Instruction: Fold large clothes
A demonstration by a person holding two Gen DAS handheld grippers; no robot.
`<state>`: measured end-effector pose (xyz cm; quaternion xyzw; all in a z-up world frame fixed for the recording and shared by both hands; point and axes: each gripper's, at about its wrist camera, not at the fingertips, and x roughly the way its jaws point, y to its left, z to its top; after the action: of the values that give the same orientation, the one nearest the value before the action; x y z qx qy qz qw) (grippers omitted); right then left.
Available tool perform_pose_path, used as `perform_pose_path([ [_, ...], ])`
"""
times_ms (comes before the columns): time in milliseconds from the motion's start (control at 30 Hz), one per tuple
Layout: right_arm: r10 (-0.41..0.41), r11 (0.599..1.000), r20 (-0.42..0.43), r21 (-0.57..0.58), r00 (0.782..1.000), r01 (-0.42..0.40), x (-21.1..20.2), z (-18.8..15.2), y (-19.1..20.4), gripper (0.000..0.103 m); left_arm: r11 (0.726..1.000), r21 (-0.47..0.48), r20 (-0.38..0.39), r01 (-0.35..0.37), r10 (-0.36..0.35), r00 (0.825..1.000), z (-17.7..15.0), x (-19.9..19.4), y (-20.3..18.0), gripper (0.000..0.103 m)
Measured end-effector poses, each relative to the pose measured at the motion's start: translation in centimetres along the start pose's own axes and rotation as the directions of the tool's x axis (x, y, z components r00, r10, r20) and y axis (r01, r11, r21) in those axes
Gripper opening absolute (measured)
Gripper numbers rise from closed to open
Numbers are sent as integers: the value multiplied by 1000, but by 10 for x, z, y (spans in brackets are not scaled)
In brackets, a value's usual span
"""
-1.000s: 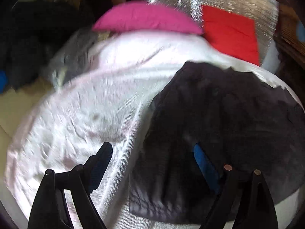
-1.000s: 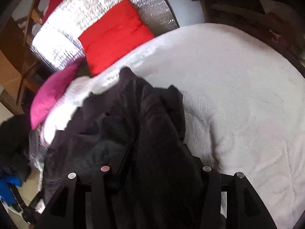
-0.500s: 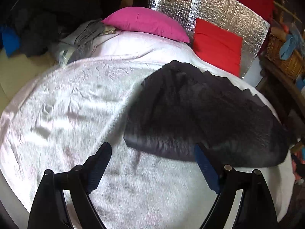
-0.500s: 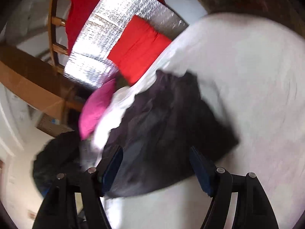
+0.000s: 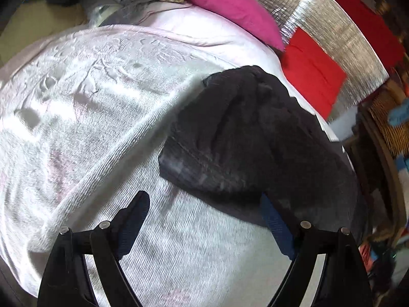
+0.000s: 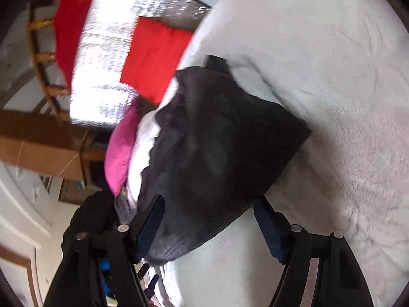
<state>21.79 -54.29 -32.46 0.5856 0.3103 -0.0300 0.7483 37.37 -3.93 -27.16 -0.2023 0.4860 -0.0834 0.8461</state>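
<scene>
From the left wrist, the left tongs hang spread wide above the bed with nothing between the fingers. The dark garment lies bundled and partly doubled over on the white cover, its near hem just beyond the fingertips, closer to the right-hand finger. Beyond the garment sits a pink pillow, and to the garment's far right a red cushion leans against a silvery panel.

From the right wrist, the right tongs are also spread wide and hold nothing. The garment lies just ahead of them, one lobe reaching down between the fingers, though whether cloth touches a pad is hard to say through the blur. The pink pillow is to the garment's left, the red cushion beyond it.

Judging by this, the fold is loose and lumpy, with neither tool on the cloth. The risk is a grab at the thick bunched middle: that would catch several layers, or the cover beneath, and drag the whole bundle crooked. The garment also seems to lie near the bed's edge, so a careless pull could slide it off.
</scene>
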Motion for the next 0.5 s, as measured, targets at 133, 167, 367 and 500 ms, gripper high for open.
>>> perform_pose_path([
  [133, -31, 999, -22, 34, 999, 32, 21, 7, -7, 75, 997, -47, -48, 56, -58, 997, 6, 20, -4, 88],
  [167, -40, 999, -19, 24, 999, 41, 27, 8, -5, 75, 993, -75, -58, 87, -92, 994, 7, 26, -4, 88],
  [367, -88, 991, 40, -97, 995, 91, 52, 18, 17, 77, 982, -152, -5, 114, -116, 993, 15, 37, -6, 88],
  [500, -76, 981, 105, -169, 992, 93, 61, 27, 26, 77, 973, -190, 52, 134, -126, 991, 20, 42, -3, 78],
])
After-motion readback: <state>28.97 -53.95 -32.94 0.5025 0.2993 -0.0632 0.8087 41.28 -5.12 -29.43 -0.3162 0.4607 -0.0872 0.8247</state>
